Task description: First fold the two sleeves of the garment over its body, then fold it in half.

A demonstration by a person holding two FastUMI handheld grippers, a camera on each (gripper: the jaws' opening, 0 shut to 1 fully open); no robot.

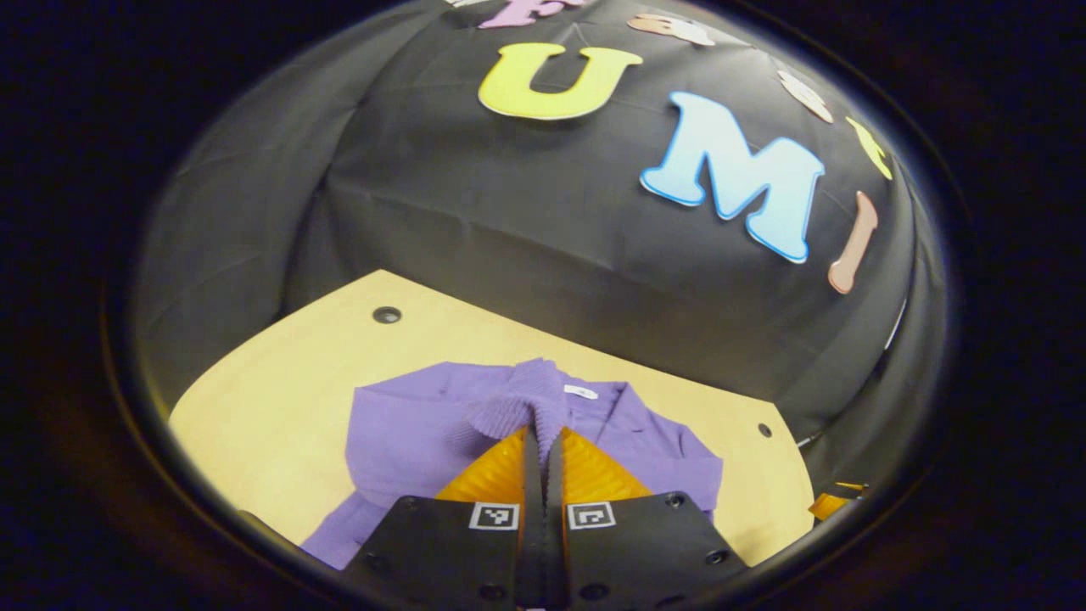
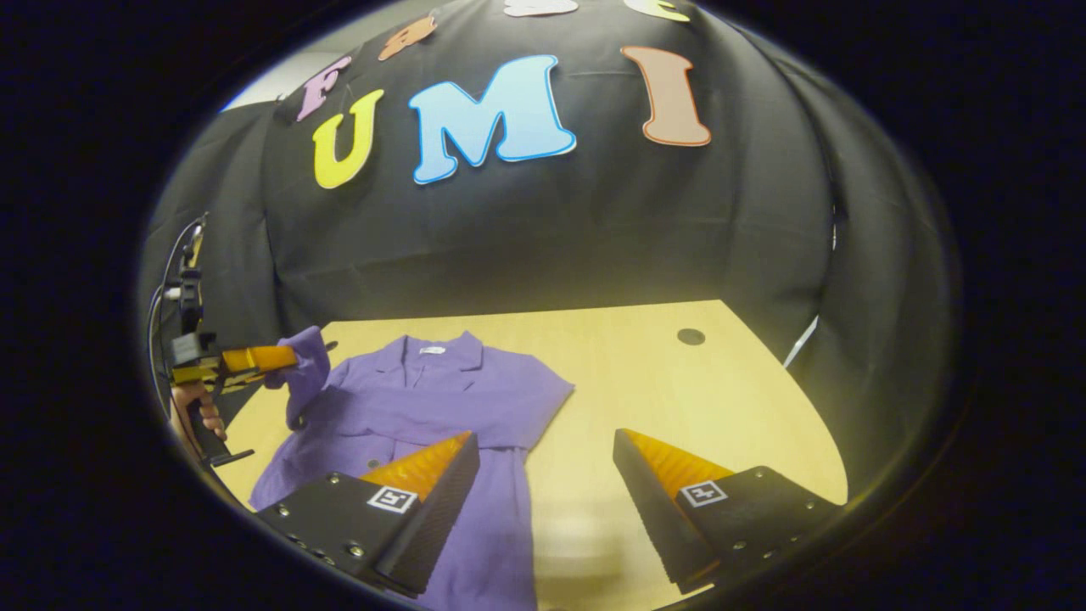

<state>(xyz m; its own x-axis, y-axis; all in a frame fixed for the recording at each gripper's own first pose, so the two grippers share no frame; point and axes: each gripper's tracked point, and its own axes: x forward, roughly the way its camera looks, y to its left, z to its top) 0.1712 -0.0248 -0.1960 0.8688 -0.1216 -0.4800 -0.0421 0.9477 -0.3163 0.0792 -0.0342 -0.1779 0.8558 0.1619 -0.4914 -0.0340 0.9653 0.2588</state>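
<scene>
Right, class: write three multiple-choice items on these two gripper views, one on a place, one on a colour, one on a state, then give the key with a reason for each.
1. Where does the garment lie?
A. on the wooden table
B. on the floor
C. on a hanger

2. What colour is the garment?
A. green
B. purple
C. white

3. How do the two grippers stand?
A. both open
B. left gripper shut on the sleeve cuff, right gripper open
C. left open, right shut on the collar

Key: 1 A, the body is spread flat on the tabletop in the right gripper view. 2 B, the cloth is purple in both views. 3 B, in the left gripper view the fingers meet on the ribbed cuff, lifted above the body; in the right gripper view the fingers stand wide apart with nothing between them.
</scene>
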